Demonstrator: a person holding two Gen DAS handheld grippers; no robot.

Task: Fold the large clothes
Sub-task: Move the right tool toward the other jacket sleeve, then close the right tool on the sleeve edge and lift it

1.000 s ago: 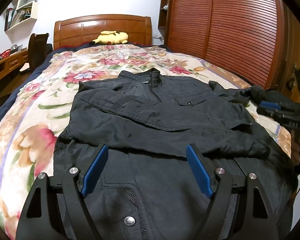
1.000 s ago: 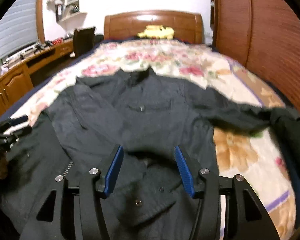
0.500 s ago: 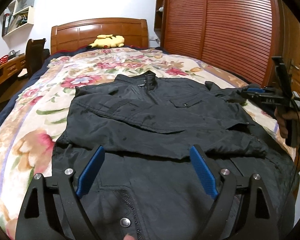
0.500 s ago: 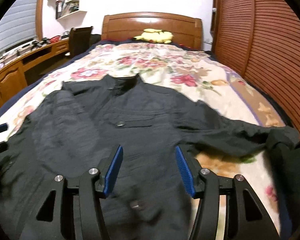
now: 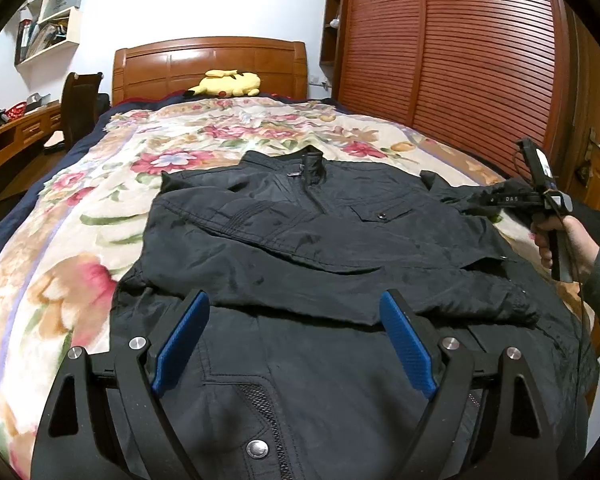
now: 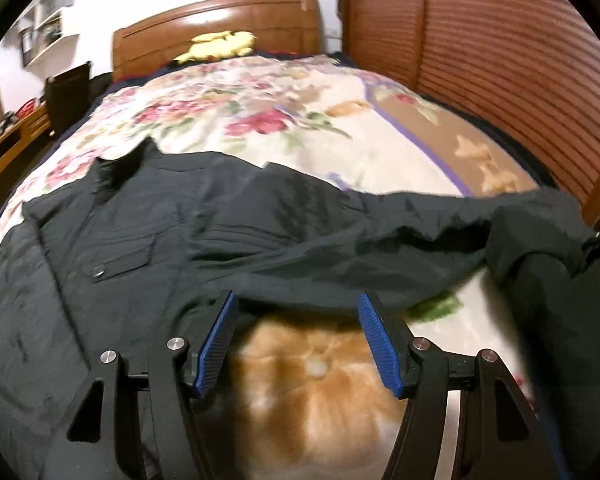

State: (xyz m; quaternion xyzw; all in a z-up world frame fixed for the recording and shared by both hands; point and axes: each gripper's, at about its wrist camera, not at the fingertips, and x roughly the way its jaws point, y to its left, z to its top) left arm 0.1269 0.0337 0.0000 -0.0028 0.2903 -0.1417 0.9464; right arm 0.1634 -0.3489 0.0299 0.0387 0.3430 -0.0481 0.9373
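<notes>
Underneath, floral bedspread [image 5: 100, 184] meets wooden headboard [image 5: 210, 60], slatted wardrobe [image 5: 480, 60].

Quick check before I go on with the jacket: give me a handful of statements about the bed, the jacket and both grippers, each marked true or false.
1. The black jacket lies on the floral bedspread. True.
2. One sleeve is folded across the jacket's front. True.
3. The left gripper is clamped on the jacket. False: its fingers stand wide apart above the cloth, nothing between them.
4. The right gripper holds the other sleeve. False: its fingers are apart, pressing nothing; that sleeve lies spread out ahead of them.
5. A yellow plush toy sits by the headboard. True.
</notes>
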